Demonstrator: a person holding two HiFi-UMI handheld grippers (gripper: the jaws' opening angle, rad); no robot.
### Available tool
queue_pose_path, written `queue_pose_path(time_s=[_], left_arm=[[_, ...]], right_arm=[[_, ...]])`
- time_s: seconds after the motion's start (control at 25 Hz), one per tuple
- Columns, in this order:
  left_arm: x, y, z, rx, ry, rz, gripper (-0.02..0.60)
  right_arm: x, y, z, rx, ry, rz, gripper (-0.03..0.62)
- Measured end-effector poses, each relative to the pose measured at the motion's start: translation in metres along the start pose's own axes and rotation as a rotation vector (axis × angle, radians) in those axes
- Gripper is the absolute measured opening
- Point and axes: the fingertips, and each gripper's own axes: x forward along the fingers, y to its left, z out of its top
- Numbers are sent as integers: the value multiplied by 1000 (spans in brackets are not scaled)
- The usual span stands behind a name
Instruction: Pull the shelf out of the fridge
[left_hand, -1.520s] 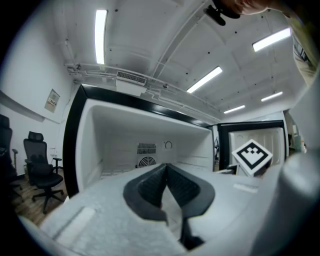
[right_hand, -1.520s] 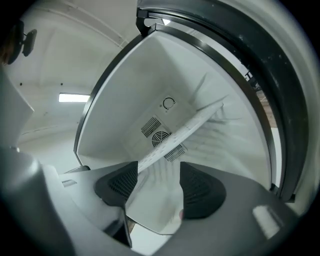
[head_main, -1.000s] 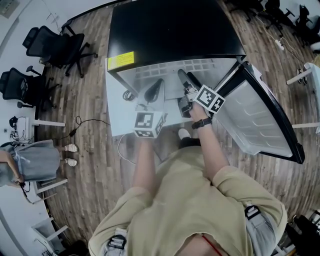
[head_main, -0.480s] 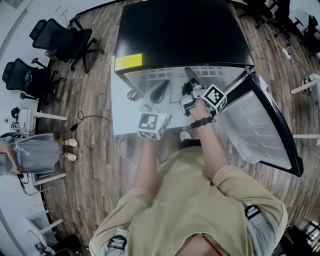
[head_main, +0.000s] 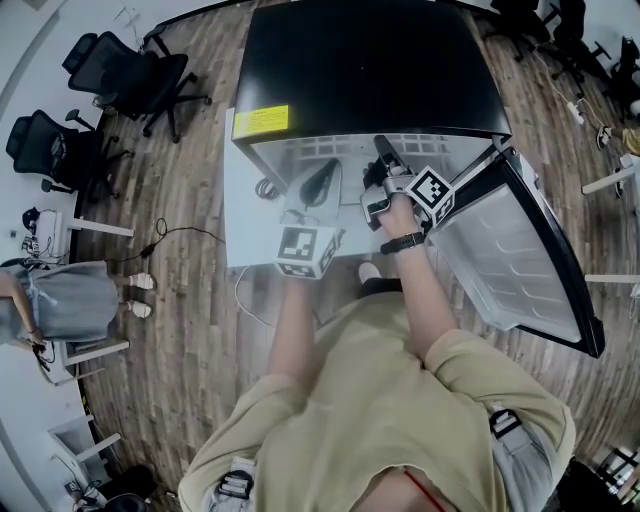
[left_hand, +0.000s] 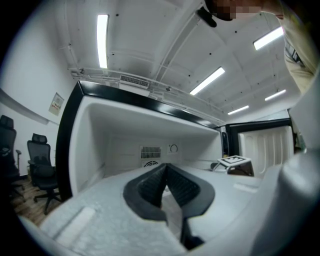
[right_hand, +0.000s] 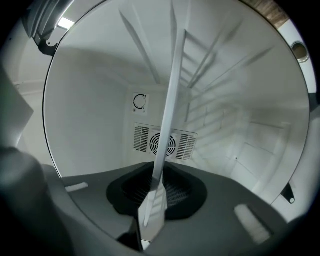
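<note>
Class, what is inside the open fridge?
A white shelf, its edge in the right tongs, which have just been closing; a fan vent and dial on the back wall. From above, the black top covers the rest.

Office — swivel chairs (head_main: 135, 80), strip lights (left_hand: 102, 40).

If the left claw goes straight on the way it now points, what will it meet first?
Probably the fridge's back wall, near the vent grille; nothing shows in between, though depth is unclear.
</note>
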Motion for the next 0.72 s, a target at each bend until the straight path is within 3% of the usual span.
queue_pose_path(time_s=[0.72], left_arm=[[-16, -9, 9, 15, -13, -16, 2]], right_arm=[[-8, -1, -2, 85, -23, 12, 38]])
